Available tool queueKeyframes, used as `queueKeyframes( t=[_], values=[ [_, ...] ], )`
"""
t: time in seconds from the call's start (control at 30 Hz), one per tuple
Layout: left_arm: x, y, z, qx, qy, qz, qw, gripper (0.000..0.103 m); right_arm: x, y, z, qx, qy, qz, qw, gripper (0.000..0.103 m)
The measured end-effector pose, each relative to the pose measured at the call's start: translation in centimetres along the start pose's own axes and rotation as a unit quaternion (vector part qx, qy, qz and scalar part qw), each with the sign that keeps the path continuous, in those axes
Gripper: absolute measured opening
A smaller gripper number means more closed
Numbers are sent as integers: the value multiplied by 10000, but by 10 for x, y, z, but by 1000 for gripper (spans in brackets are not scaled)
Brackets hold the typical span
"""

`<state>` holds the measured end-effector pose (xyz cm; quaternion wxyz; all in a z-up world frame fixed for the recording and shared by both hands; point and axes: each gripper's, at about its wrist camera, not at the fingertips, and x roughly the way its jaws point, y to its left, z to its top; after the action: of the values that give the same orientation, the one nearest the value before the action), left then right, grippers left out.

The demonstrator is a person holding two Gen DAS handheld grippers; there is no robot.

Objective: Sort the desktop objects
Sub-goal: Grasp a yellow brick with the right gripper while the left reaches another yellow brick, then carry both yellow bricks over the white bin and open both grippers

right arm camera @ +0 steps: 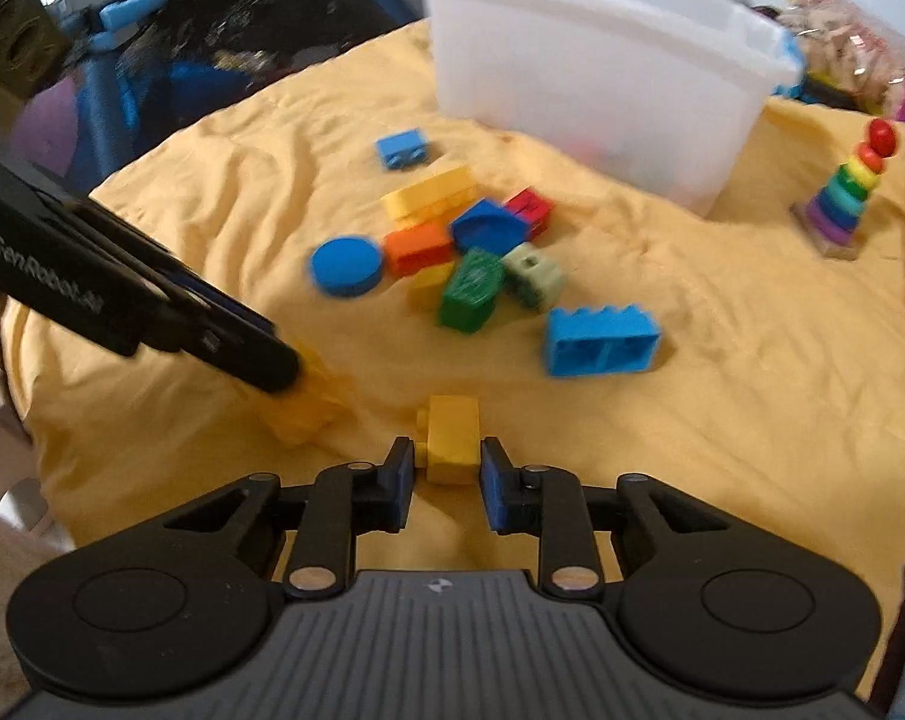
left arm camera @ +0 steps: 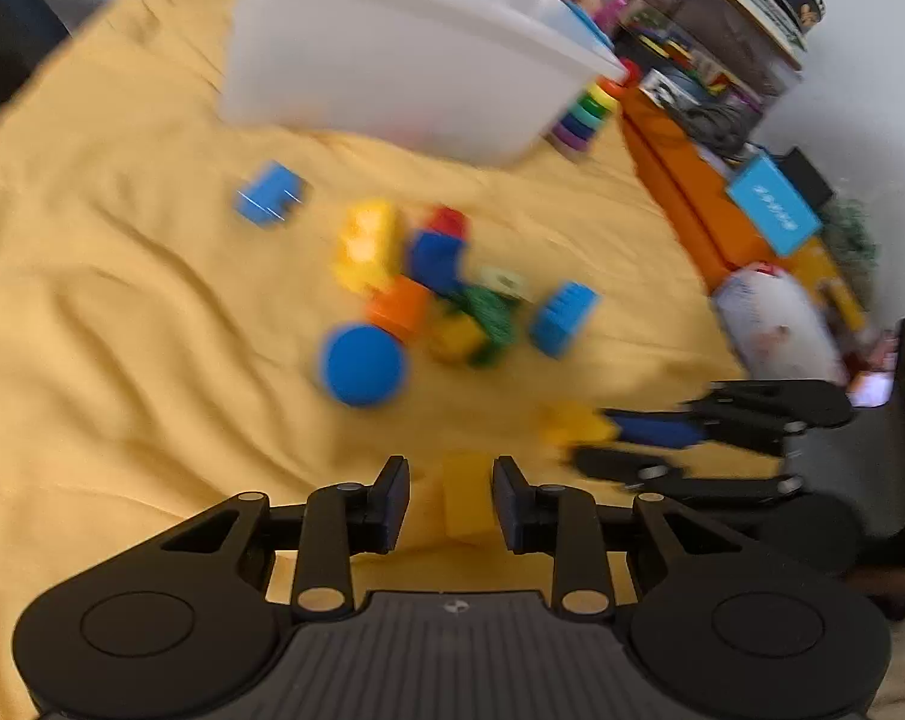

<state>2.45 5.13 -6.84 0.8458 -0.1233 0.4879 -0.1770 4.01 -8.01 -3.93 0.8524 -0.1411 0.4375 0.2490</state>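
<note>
1. Wrinkled yellow cloth (right arm camera: 722,312) covers the whole work surface, with a translucent white plastic bin (right arm camera: 596,90) standing at its far edge.
2. At the left of the right wrist view, the left gripper (right arm camera: 290,369) slants down to the cloth, its tips against a blurred yellow plastic block (right arm camera: 308,408). In its own view that yellow block (left arm camera: 464,495) stands between the pads; gaps show on both sides, so the pads do not press it.
3. Further right, a flat blue round disc (right arm camera: 345,265) lies beside a loose pile: a long yellow brick (right arm camera: 431,195), an orange brick (right arm camera: 419,247), a green block (right arm camera: 471,290), a pale green block (right arm camera: 533,273) and a small red block (right arm camera: 530,211).
4. A small blue brick (right arm camera: 401,148) lies apart, nearer the bin; a larger light blue brick (right arm camera: 602,341) lies on its side right of the pile.
5. The right gripper (right arm camera: 446,471) has a small yellow studded brick (right arm camera: 449,438) between its blue pads, which sit close at either side; whether they pinch it cannot be told.
6. At far right stands a rainbow ring-stacking toy (right arm camera: 848,198).
</note>
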Motion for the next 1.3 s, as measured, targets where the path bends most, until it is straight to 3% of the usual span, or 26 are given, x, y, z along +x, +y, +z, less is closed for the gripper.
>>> queueKeyframes(
  t=[0.07, 0.17, 0.33, 0.43, 0.53, 0.6, 0.67, 0.8, 1.13, 1.3],
  values=[
    [-3, 3, 0, 93, 12, 261, 9996, 33, -1, -7, 1, 143, -37, -57, 9999, 26],
    [-9, 3, 0, 86, 7, 206, 9998, 33, 1, -17, 0, 367, 27, -74, 9993, 26],
    [-11, -20, -3, 480, -49, 271, 9985, 36, 0, -32, -2, 755, 9, 70, 9971, 26],
    [-8, -34, -8, 762, 1, 329, 9965, 37, 1, -42, -1, 1024, 94, 327, 9942, 26],
    [0, -42, -10, 936, 80, 380, 9949, 39, -3, -48, 2, 1212, 213, 1055, 9868, 26],
    [4, -45, -11, 1031, 65, 494, 9934, 40, 1, -47, 1, 1228, 361, 1150, 9851, 26],
    [9, -44, -11, 1011, 62, 662, 9927, 39, 9, -52, -2, 1383, 472, 982, 9844, 27],
    [7, -41, -12, 955, 47, 714, 9929, 39, -1, -62, -4, 1482, 151, 424, 9879, 35],
    [-4, -43, -15, 956, -100, 749, 9925, 40, -6, -29, 2, -31, -126, -408, 9991, 35],
    [-8, -45, -16, 1027, -124, 799, 9914, 41, -9, -34, 6, -60, -122, -422, 9990, 36]
  ],
)
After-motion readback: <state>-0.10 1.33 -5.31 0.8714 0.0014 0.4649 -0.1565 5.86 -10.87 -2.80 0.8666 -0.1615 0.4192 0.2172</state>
